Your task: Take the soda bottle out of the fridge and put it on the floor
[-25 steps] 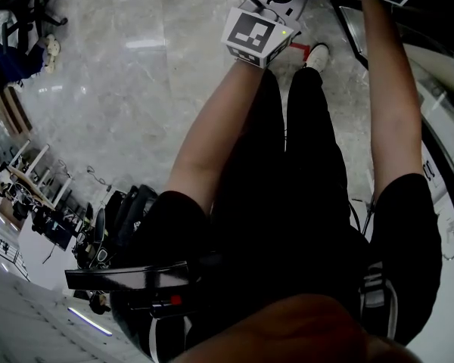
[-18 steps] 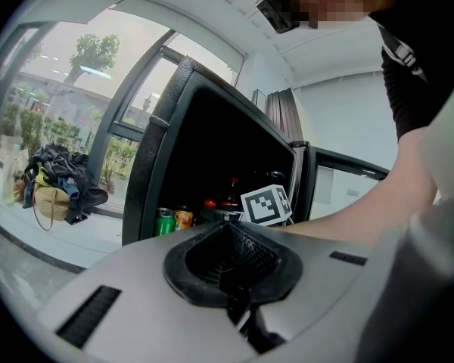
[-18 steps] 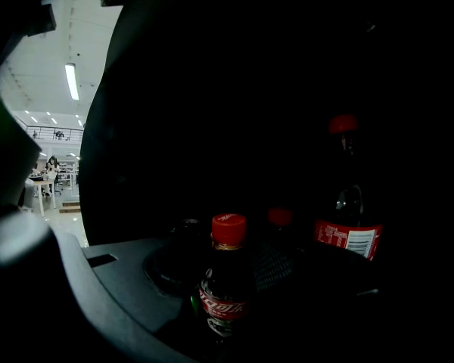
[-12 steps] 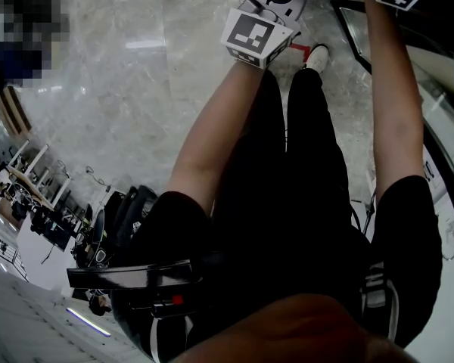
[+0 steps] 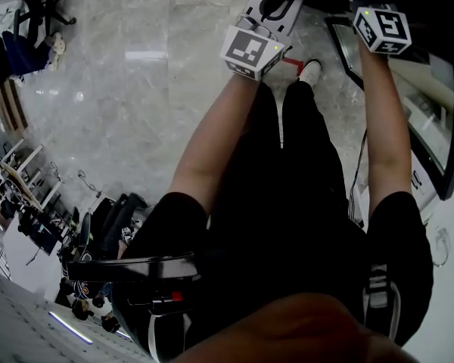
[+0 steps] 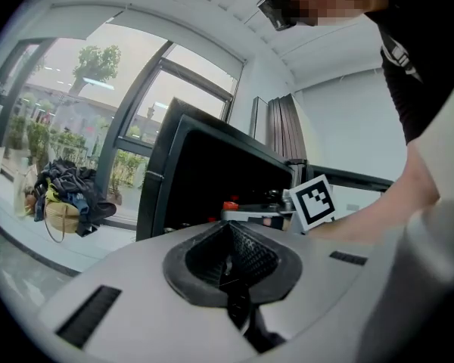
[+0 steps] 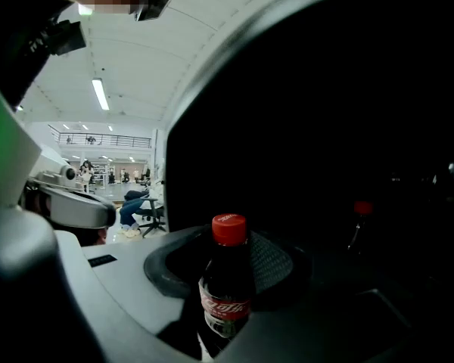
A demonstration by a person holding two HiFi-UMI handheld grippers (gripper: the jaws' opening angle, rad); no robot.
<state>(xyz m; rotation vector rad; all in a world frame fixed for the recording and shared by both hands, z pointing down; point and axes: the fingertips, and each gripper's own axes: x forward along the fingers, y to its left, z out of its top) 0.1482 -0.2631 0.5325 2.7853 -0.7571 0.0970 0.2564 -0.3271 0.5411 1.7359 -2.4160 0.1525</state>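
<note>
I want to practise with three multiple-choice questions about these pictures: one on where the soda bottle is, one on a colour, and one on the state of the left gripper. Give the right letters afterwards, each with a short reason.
1. Where is the soda bottle?
A. on the floor
B. between the jaws of the right gripper
C. on a chair

2. What colour is the cap of the bottle?
A. red
B. blue
C. yellow

3. How do the jaws of the left gripper stand?
A. wide apart
B. closed on a cup
C. together, with nothing between them

Answers:
1 B: the right gripper view shows the bottle upright between the jaws, which have just been closing and grip it.
2 A: the cap is plainly red above the dark drink.
3 C: the left gripper view shows the jaws meeting, with nothing in them.
</note>
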